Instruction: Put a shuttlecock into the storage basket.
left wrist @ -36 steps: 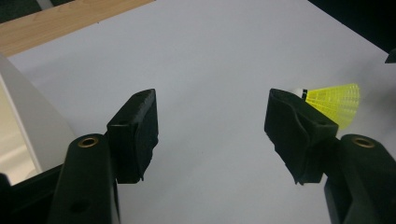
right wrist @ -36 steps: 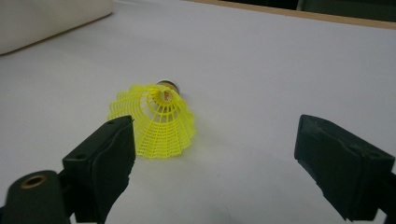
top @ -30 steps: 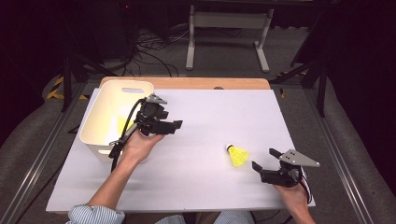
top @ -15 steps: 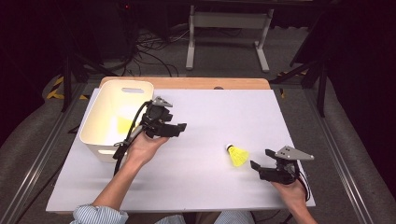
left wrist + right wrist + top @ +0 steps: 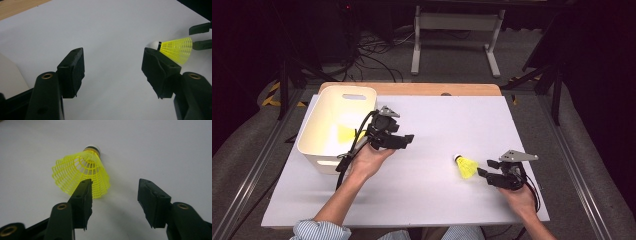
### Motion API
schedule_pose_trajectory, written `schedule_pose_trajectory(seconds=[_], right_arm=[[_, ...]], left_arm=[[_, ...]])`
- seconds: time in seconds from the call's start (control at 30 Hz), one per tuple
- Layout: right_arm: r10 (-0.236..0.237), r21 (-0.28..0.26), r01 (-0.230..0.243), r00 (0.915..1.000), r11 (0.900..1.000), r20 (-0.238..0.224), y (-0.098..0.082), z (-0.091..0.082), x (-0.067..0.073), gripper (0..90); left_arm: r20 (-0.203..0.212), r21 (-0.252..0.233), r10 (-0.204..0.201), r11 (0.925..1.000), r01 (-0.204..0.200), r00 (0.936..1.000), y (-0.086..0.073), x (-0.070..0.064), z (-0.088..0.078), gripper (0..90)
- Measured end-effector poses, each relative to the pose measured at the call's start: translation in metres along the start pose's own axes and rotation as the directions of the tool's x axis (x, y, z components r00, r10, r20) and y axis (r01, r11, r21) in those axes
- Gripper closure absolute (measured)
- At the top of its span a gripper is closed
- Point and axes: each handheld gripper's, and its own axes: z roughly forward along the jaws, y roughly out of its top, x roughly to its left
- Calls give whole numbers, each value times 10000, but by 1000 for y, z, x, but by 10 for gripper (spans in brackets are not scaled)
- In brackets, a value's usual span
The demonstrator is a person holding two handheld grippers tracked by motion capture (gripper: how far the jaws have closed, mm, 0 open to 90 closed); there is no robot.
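Note:
A yellow shuttlecock (image 5: 466, 166) with a white cork lies on its side on the white tabletop (image 5: 437, 125), right of centre. My right gripper (image 5: 484, 168) sits just right of its skirt. In the right gripper view the shuttlecock (image 5: 80, 172) lies ahead and to the left of the right gripper (image 5: 115, 192), its skirt partly behind the left jaw and not between the pads. Those jaws have just been closing and still stand apart. My left gripper (image 5: 404, 140) hovers open and empty beside the white basket (image 5: 319, 162). Its own view shows the left gripper (image 5: 113, 66) facing the shuttlecock (image 5: 176, 47).
Inside the basket lies another yellow shuttlecock (image 5: 344, 134). A wooden strip (image 5: 412, 89) runs along the table's far edge. Dark floor, cables and a metal stand (image 5: 457, 30) lie beyond it.
The right gripper has edged left toward the shuttlecock and its jaws have narrowed. The left gripper has hardly moved.

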Motion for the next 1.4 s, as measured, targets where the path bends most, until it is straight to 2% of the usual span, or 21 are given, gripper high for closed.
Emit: schedule_pose_trajectory(seconds=[0.57, 1.1, 1.4], right_arm=[[-84, 605, 107, 9993, 9981, -378, 12, 16, -1, 652], [-85, 947, 131, 9987, 9954, -498, 15, 21, 0, 878], [-65, 898, 119, 9982, 9959, -604, 19, 18, 4, 900]], left_arm=[[137, 145, -1, 9999, -1, 9999, -1, -3, 8, 356], [187, 271, -21, 9996, 16, 9998, -3, -4, 15, 358], [167, 266, 3, 9996, -8, 9999, -3, -3, 15, 361]])
